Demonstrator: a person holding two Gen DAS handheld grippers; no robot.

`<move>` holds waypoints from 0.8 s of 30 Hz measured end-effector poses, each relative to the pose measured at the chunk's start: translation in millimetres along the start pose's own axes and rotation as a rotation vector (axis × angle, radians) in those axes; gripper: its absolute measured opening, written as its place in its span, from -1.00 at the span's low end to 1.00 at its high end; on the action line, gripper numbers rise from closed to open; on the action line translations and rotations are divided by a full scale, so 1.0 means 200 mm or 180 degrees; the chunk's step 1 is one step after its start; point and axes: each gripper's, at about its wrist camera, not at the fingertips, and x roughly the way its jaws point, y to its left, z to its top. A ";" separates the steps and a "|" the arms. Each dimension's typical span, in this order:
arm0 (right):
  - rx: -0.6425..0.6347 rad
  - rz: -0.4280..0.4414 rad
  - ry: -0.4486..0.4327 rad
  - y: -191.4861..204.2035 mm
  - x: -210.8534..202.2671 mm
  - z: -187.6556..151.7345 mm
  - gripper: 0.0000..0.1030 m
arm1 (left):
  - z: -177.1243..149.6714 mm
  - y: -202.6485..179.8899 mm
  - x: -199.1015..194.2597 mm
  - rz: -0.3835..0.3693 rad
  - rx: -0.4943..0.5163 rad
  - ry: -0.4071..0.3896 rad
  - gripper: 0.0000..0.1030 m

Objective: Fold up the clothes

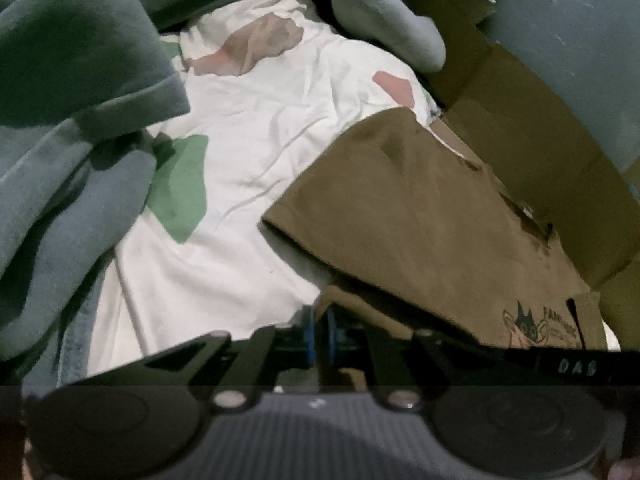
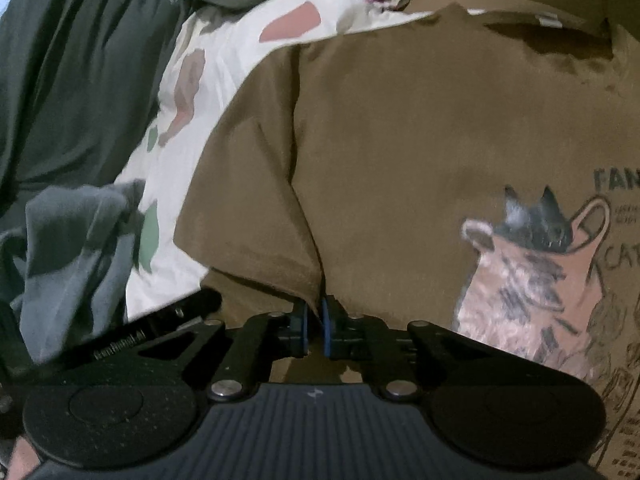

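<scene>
White patterned sheet (image 1: pixel 240 152) ahead of our grippers, grey garments (image 1: pixel 72 128) left, our left gripper (image 1: pixel 320 336) and right gripper (image 2: pixel 316 320) both clamped on brown shirt (image 2: pixel 400 140).

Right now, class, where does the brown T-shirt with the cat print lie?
The brown T-shirt fills the centre and right of the right wrist view, spread over the white patterned sheet, with the grey-green clothes heaped to its left.

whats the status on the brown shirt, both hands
Left gripper shut on brown shirt hem. Right gripper shut on a shirt fold. Grey clothes piled beside, not blocking.
</scene>
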 end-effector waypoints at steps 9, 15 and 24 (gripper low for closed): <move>0.0089 0.0029 0.0059 -0.07 -0.05 -0.03 -0.67 | 0.03 -0.03 -0.10 -0.0031 -0.0007 -0.0148 -0.68; 0.0037 0.0092 -0.0036 -0.04 -0.12 -0.01 -0.64 | 0.13 -0.04 -0.10 -0.0012 0.0029 -0.0245 -0.54; -0.0168 0.0072 -0.0060 0.00 -0.15 -0.01 -0.43 | 0.21 0.03 0.00 0.0205 -0.0087 -0.0303 -0.54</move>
